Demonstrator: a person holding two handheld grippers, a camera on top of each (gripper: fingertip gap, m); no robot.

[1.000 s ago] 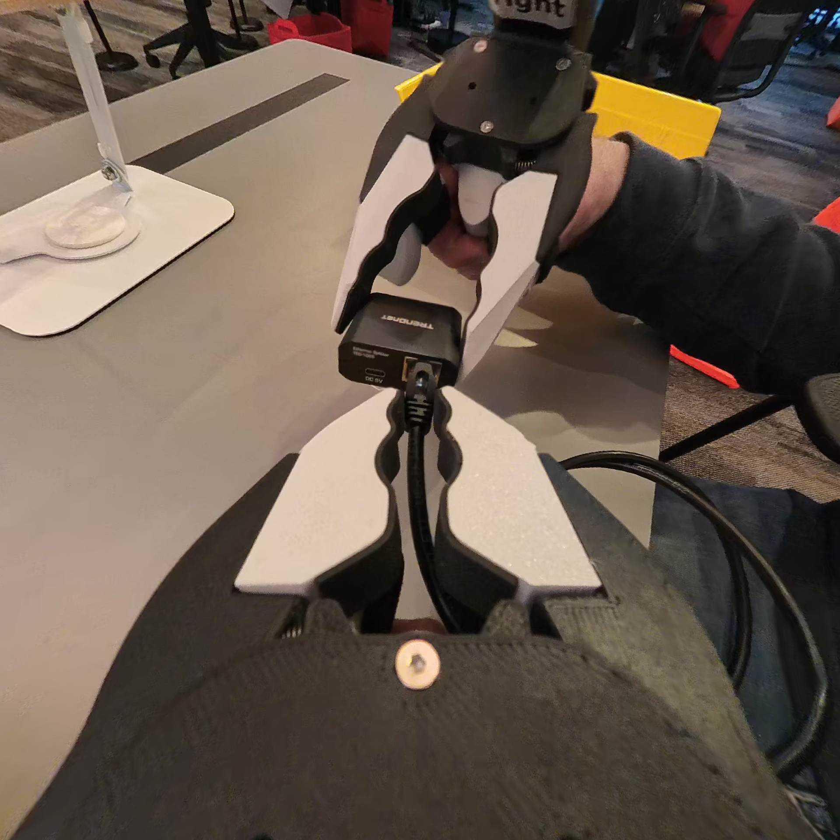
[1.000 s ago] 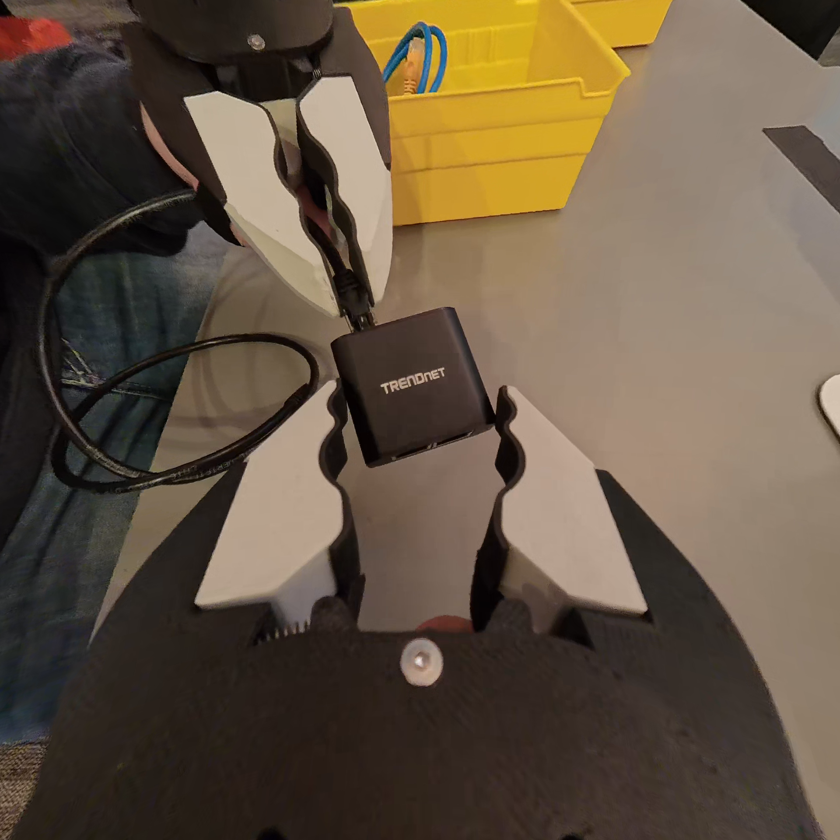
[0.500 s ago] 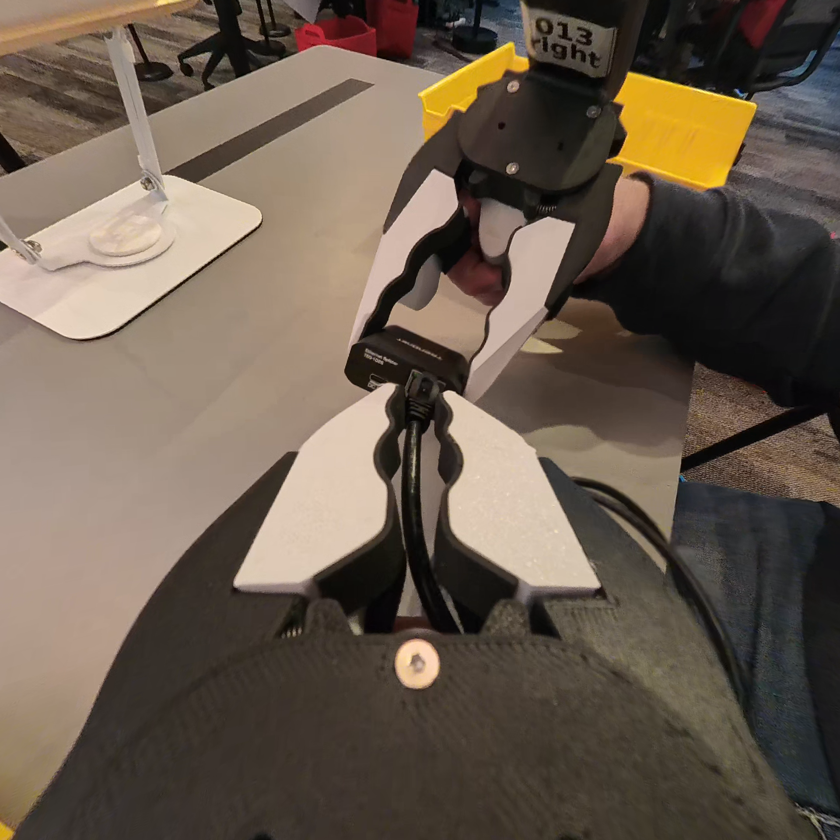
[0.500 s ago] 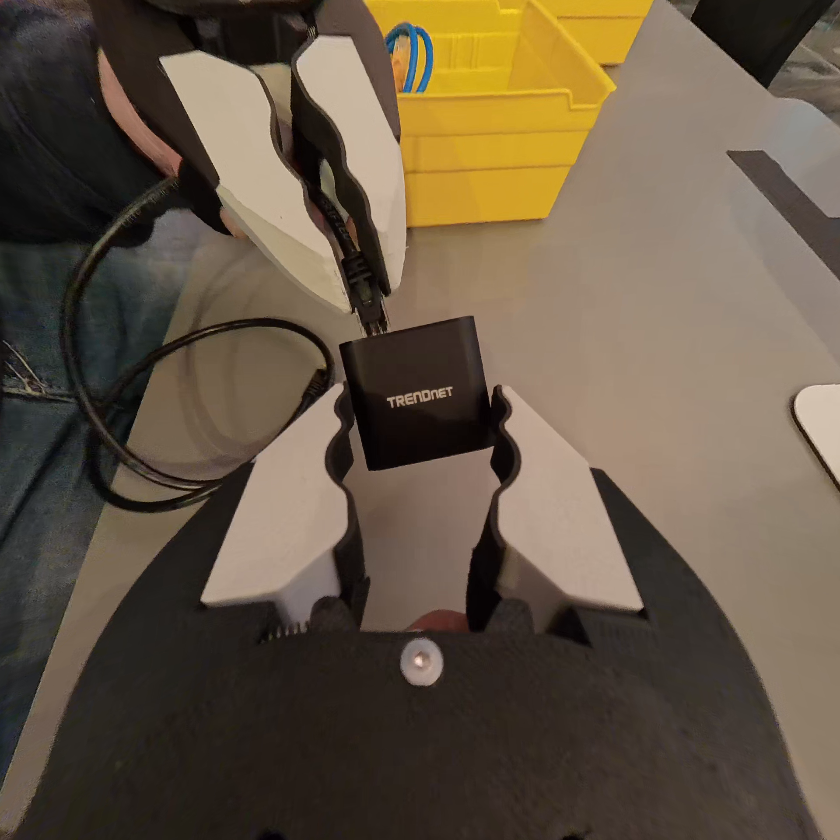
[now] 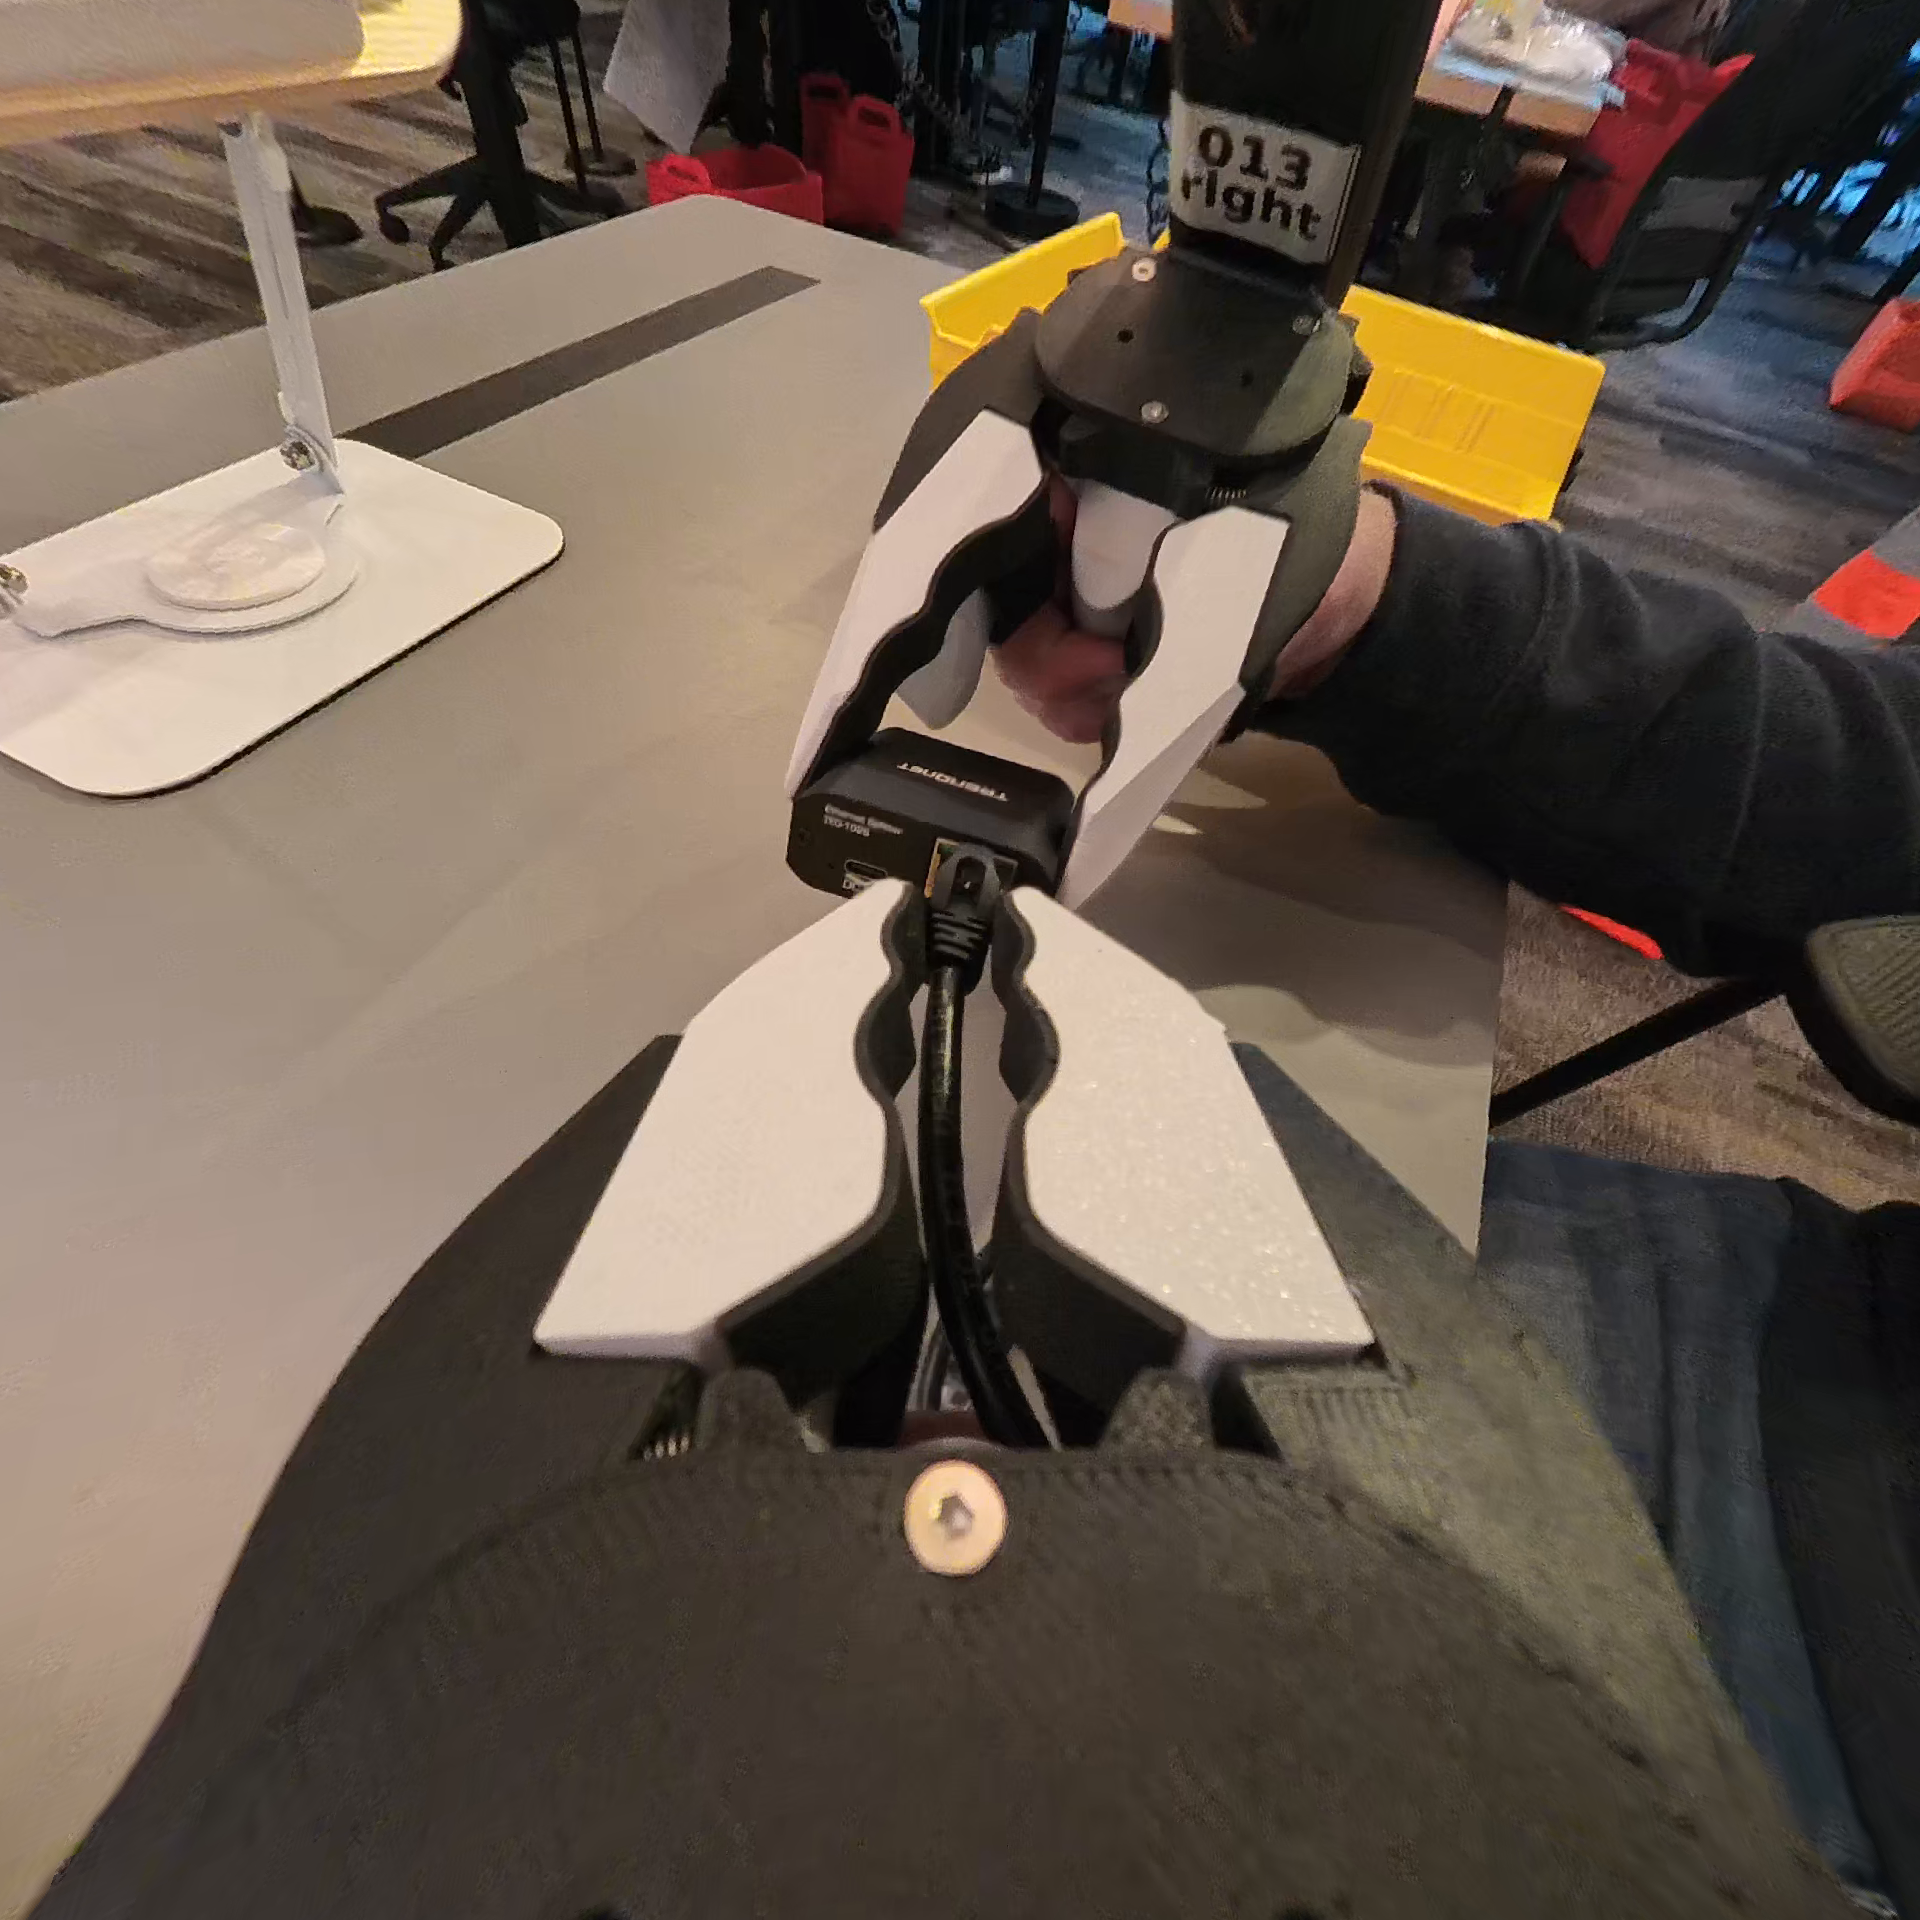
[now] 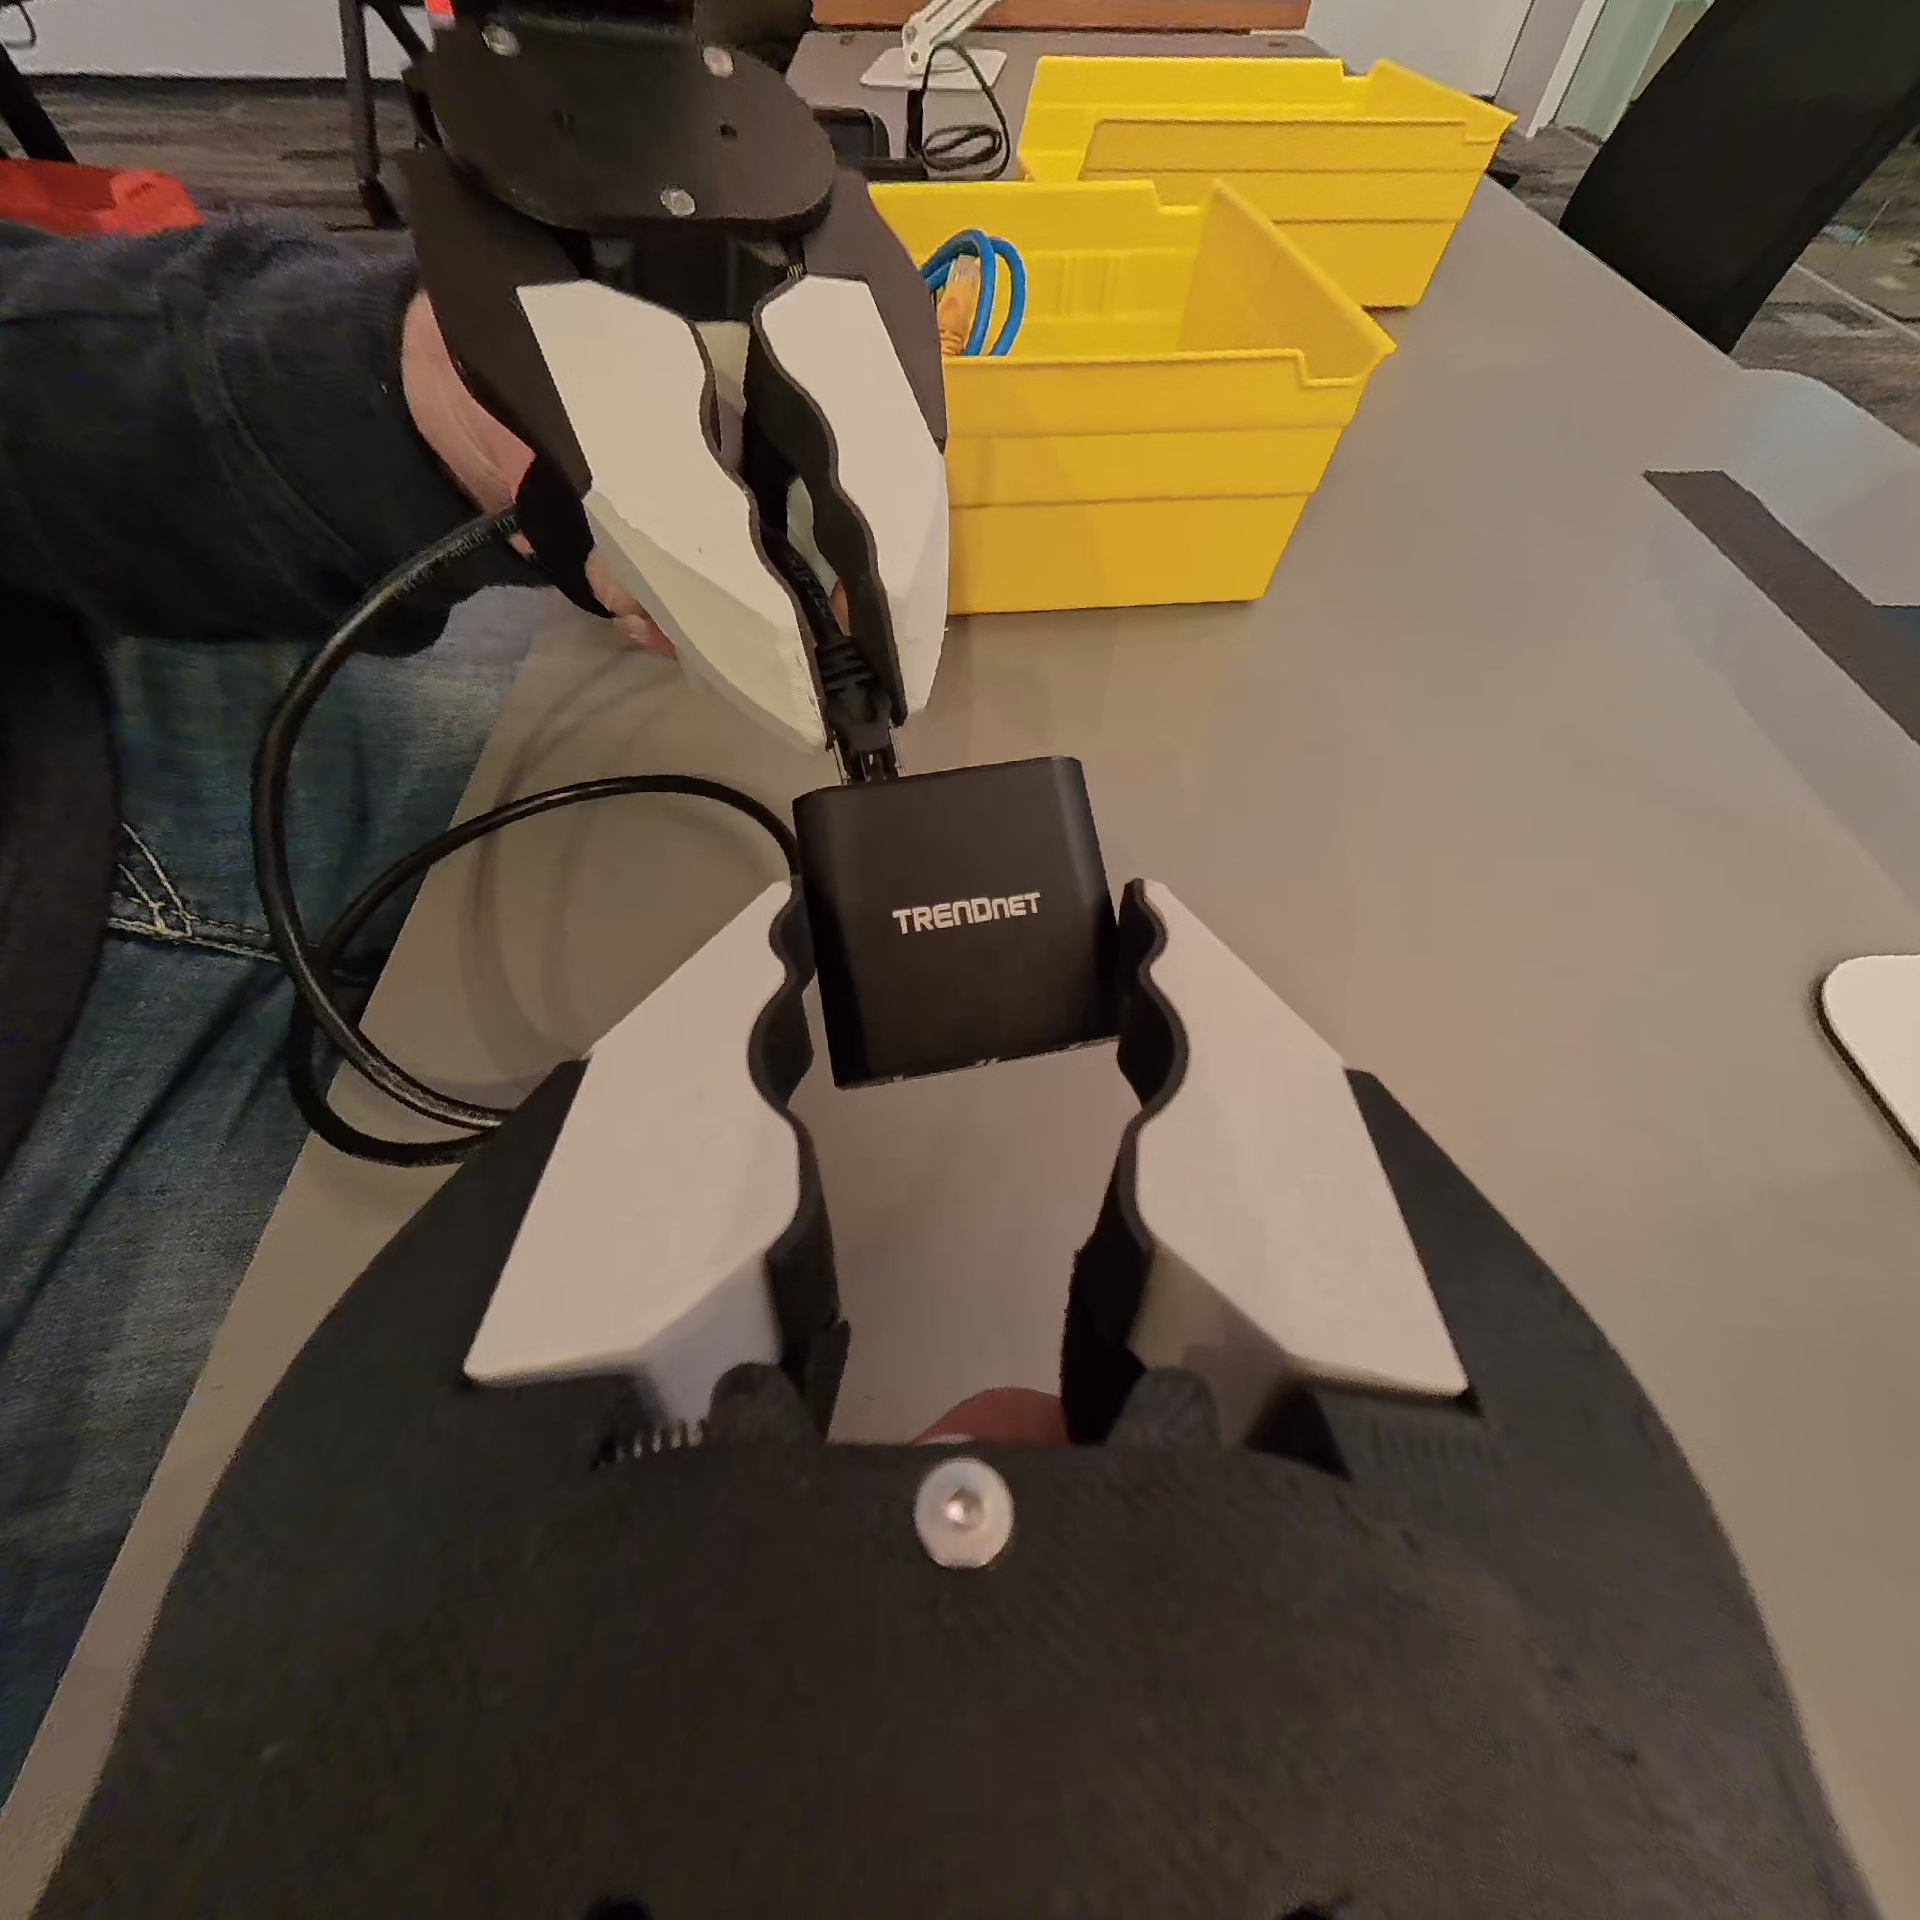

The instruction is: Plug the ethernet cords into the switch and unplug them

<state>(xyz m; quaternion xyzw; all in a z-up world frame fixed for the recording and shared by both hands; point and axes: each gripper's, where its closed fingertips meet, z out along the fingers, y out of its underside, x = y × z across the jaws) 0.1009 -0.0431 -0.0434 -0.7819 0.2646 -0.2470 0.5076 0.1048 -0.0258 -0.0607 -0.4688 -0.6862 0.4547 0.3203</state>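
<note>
Two close wrist cameras facing each other along their fingers, sharing the black switch (image 5: pixel 928 823) (image 6: pixel 961 914) between them.

Grey table (image 5: pixel 312 1039) with dark strip (image 5: pixel 582 358) along middle. White flat stand base (image 5: pixel 260 623) with upright arm on table's far left. Two yellow bins (image 6: pixel 1143 457) on table; nearer holds coiled blue cable (image 6: pixel 977 281). Red containers (image 5: pixel 852 156), chairs on floor behind.

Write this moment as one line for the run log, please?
left claw: shut on black ethernet cord | right claw: grips small black switch | plug at switch port, seating unclear | both above grey table
</note>
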